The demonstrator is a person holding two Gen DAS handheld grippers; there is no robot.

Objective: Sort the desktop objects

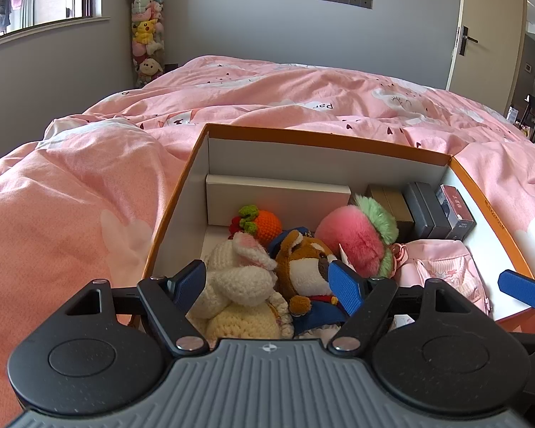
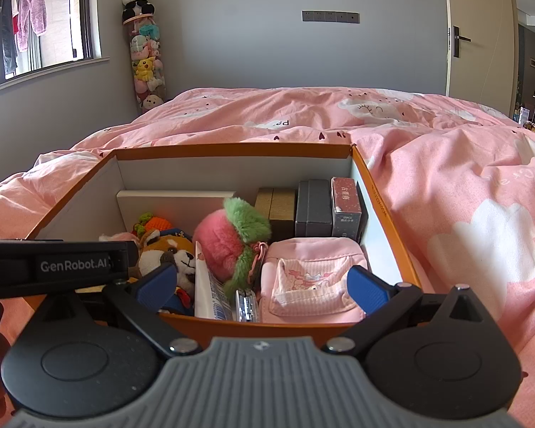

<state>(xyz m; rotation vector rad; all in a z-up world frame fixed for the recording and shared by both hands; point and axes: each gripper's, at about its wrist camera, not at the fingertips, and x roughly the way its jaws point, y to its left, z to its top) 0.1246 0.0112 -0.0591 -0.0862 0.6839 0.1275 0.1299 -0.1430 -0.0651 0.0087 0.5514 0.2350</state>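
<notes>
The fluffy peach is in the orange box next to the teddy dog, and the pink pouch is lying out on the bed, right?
Nearly. The fluffy peach is in the orange box beside the teddy dog, but the pink pouch isn't on the bed. The right wrist view shows it inside the box too, in the near right corner.

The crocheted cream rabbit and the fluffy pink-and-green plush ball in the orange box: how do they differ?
The crocheted cream rabbit is knitted yarn, pale and limbed; the fluffy pink-and-green plush ball is furry, round and brightly coloured. The rabbit lies at the box's near left corner, the ball nearer the middle beside the pink fabric pouch. Both are soft toys resting inside the orange cardboard box, held by neither hand-held gripper.
</notes>
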